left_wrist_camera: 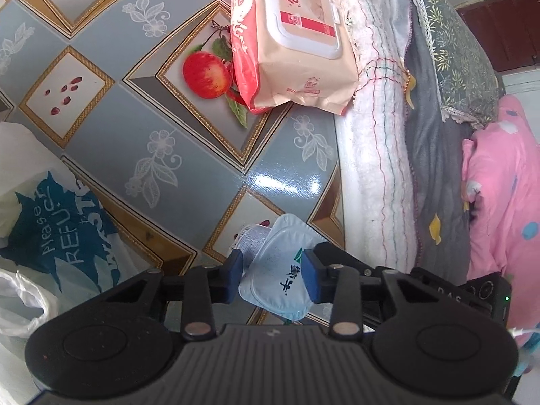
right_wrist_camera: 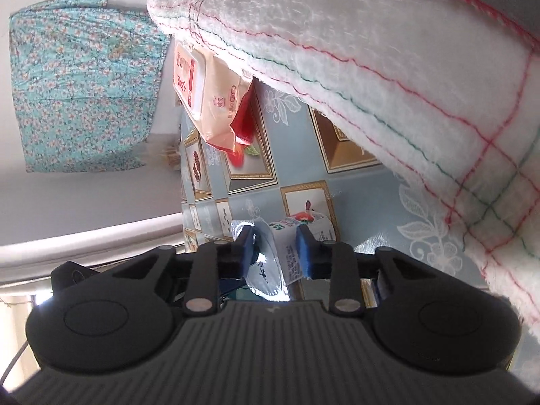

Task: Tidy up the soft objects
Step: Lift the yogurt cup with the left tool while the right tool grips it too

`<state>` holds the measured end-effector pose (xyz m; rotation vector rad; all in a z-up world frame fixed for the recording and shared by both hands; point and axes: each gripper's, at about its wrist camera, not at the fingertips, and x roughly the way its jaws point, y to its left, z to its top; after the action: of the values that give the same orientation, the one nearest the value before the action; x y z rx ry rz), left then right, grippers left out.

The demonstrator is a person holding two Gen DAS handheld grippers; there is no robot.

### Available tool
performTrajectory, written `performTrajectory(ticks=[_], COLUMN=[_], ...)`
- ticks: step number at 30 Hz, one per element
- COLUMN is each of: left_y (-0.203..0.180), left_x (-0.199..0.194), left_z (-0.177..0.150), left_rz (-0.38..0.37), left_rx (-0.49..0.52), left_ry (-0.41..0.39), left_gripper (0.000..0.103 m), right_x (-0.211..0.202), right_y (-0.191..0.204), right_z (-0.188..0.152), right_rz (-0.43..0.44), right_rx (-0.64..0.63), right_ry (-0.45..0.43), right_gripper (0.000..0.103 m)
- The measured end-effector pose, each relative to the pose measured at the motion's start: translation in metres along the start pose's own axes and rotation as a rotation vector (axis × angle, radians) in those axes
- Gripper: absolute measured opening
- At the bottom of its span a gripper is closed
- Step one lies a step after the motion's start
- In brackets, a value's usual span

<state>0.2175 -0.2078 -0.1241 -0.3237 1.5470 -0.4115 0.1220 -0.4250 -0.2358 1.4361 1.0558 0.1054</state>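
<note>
In the left wrist view, the left claw [left_wrist_camera: 272, 276] is seen pinching one small foil-lidded cup [left_wrist_camera: 275, 270] between its blue pads, just above the patterned table [left_wrist_camera: 189, 155]. Whatever the cup holds is hidden by its sealed lid. Well ahead of the claw, one pack of wet wipes [left_wrist_camera: 297, 33] lies on the table, with one red packet [left_wrist_camera: 244, 77] under it. To the claw's right a white towel [left_wrist_camera: 381, 155] is piled; to its left one plastic bag [left_wrist_camera: 50, 236] is seen, its contents not discernible.

In the right wrist view, the right claw [right_wrist_camera: 274, 251] is closed on the same cup [right_wrist_camera: 287, 253], lid edge and wall between its pads. The towel [right_wrist_camera: 371, 67] hangs above right, the wipes [right_wrist_camera: 209, 94] ahead.
</note>
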Motion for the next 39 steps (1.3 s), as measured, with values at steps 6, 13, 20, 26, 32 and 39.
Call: performTrajectory(ticks=[6,13,20,26,32,39], left_y=[-0.002,-0.010,-0.015,-0.011,-0.001,0.006], left_x=[-0.001,-0.003,-0.001,0.001,0.002,0.003], left_z=[-0.001,-0.005,-0.008,-0.004,0.001,0.002], left_rz=[0.014,0.037,0.054,0.046,0.016,-0.023], left_rx=[0.000,0.027,0.071,0.064,0.027,-0.010], left_ry=[-0.013,-0.023,-0.036,-0.022,-0.025,-0.033], left_gripper=[0.038,0.036,0.036,0.043,0.051,0.046], right_x=[-0.001,-0.007,-0.009,-0.009,-0.008,-0.004], right_y=[-0.002,0.004,0.005,0.003,0.002,-0.006], right_z=[0.004,0.010,0.013,0.017,0.021,0.024], right_rz=[0.018,0.037,0.016,0.023,0.029,0.037], right_rx=[0.012,-0.029,-0.088,-0.076,-0.057,-0.009], right_ry=[0.013,0.028,0.042,0.062,0.065,0.070], right_gripper=[0.022,0.012,0.009,0.012,0.016,0.025])
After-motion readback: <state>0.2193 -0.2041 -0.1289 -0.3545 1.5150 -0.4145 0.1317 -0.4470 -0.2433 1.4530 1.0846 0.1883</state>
